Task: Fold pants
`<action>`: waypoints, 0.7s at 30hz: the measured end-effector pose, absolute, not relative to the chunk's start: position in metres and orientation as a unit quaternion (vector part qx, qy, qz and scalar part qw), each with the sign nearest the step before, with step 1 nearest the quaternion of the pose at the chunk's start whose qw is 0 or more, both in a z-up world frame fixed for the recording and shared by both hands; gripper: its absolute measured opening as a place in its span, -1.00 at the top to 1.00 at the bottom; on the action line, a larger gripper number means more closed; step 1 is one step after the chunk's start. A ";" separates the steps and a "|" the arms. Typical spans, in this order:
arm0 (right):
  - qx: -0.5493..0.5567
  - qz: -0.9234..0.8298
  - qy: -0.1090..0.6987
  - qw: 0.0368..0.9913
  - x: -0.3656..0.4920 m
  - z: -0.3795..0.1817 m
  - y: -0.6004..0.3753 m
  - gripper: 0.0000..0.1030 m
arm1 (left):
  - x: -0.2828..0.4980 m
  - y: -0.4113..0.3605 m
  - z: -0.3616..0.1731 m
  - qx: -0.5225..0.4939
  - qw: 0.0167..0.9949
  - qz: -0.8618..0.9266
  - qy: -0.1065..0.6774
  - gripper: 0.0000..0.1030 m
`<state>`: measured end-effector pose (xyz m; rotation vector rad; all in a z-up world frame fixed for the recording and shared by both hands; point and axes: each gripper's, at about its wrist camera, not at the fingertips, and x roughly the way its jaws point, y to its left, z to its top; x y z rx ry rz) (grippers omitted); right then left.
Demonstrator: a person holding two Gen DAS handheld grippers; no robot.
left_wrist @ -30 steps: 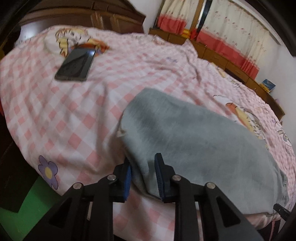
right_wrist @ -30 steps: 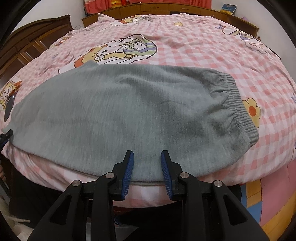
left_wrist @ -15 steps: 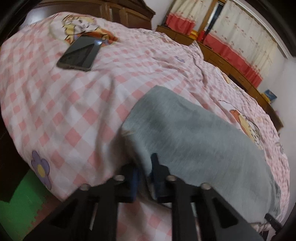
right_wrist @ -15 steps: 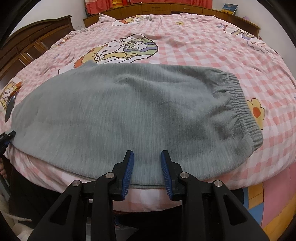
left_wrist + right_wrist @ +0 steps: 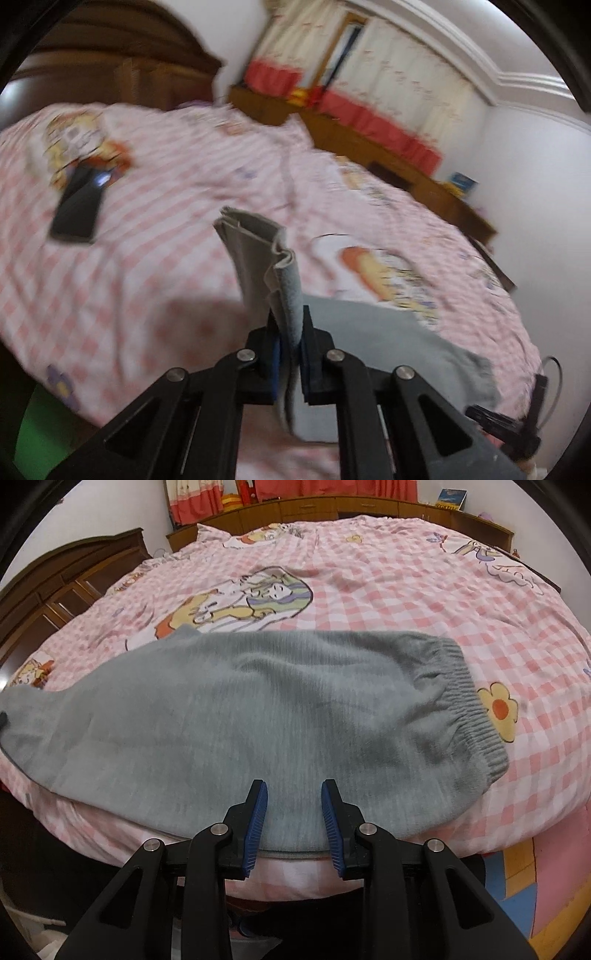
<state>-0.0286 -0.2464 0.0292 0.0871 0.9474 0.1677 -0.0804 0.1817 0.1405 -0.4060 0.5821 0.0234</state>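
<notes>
Grey pants (image 5: 258,716) lie folded lengthwise across the near edge of a pink checked bed, with the elastic waistband (image 5: 469,705) at the right. My left gripper (image 5: 290,332) is shut on the leg-hem end of the pants (image 5: 266,258) and holds it lifted off the bed, the hem standing up above the jaws. My right gripper (image 5: 293,805) is open, its jaws on either side of the pants' near edge at mid-length, not closed on it.
A dark phone (image 5: 79,206) lies on the bedspread (image 5: 147,206) to the far left. A wooden headboard (image 5: 55,590) and low wooden cabinets (image 5: 388,155) under red-and-white curtains border the bed. Coloured floor mats (image 5: 524,886) show below the bed's edge.
My left gripper has closed on the leg end of the pants and raised it off the bed. The right gripper has stayed open at the near edge.
</notes>
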 end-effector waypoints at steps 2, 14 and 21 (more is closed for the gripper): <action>0.044 0.083 0.449 0.889 -0.031 0.034 -0.247 0.40 | -0.075 0.162 0.152 -0.183 0.942 -0.011 0.280 0.85; 0.051 0.093 0.423 0.900 -0.041 0.054 -0.256 0.40 | -0.019 0.025 0.139 -0.126 0.920 -0.135 0.345 0.85; 0.065 0.090 0.432 0.895 -0.040 0.044 -0.268 0.40 | 0.004 -0.036 0.091 -0.081 0.893 -0.167 0.411 0.85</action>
